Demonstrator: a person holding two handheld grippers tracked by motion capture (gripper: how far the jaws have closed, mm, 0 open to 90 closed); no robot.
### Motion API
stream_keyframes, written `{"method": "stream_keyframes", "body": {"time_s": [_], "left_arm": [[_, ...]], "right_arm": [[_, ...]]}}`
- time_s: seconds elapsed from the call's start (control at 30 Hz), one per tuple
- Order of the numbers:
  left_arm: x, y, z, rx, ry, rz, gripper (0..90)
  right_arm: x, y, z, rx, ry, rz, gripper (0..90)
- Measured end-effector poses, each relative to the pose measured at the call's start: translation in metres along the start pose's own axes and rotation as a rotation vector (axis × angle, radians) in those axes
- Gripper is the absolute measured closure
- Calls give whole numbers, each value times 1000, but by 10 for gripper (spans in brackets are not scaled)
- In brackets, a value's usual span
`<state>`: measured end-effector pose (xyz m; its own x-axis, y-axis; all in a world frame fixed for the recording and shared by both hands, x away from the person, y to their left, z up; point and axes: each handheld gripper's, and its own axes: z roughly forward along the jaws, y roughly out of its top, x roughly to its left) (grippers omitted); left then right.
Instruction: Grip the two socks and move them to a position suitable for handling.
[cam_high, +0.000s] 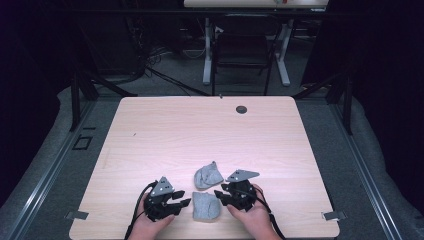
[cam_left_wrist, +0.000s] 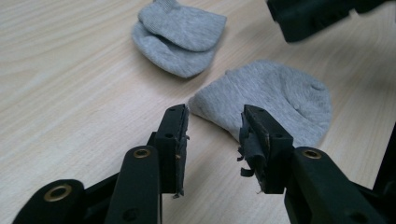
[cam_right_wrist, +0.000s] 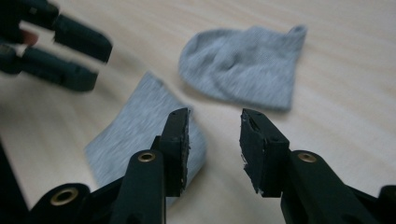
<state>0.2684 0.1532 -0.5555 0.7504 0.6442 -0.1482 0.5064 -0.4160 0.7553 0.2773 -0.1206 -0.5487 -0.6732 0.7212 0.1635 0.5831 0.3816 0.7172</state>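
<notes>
Two grey socks lie on the desk (cam_high: 150, 130) near its front edge, and you hold a tool on either side of the nearer one. Take that near sock (cam_high: 206, 206) as your landmark: it lies flat, a folded patch of grey. Your left tool (cam_high: 183, 198) sits just to its left, jaws apart with nothing between them, tips pointed at the sock's edge (cam_left_wrist: 266, 100). Your right tool (cam_high: 219, 195) sits just to its right, jaws also apart and empty, one tip hanging over the sock's corner (cam_right_wrist: 144, 128). Beyond the near sock, close but not touching it, lies the far sock (cam_high: 208, 175), folded over on itself.
</notes>
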Motion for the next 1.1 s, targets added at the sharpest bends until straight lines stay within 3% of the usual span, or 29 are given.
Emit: {"method": "stream_keyframes", "body": {"time_s": [0.13,0.37,0.43,0.47,0.53,0.6,0.87,0.93,1.0,1.03,1.1], "left_arm": [[5,0,-5,-18,16,-19,615],[9,-1,-10,-25,27,-27,615],[9,-1,-11,-24,28,-19,615],[9,-1,-11,-23,28,-20,615],[9,-1,-10,-23,27,-24,615],[8,-2,-9,-14,22,-24,615],[-2,-3,0,11,-5,-13,627],[-6,-4,4,27,-18,1,634],[-10,-4,8,40,-25,11,643],[-12,-4,10,48,-26,21,651],[-13,-4,11,49,-26,17,651]], "right_arm": [[10,-14,-2,6,23,5,558],[13,-25,8,45,38,26,567],[14,-26,10,46,37,23,592],[15,-26,10,52,39,11,654],[16,-26,11,51,45,18,679],[17,-26,12,51,44,11,765],[18,-23,7,28,49,2,891],[17,-22,5,21,49,2,892],[16,-22,4,23,51,10,848],[15,-23,3,2,43,18,764],[14,-23,2,7,37,17,739]]}}
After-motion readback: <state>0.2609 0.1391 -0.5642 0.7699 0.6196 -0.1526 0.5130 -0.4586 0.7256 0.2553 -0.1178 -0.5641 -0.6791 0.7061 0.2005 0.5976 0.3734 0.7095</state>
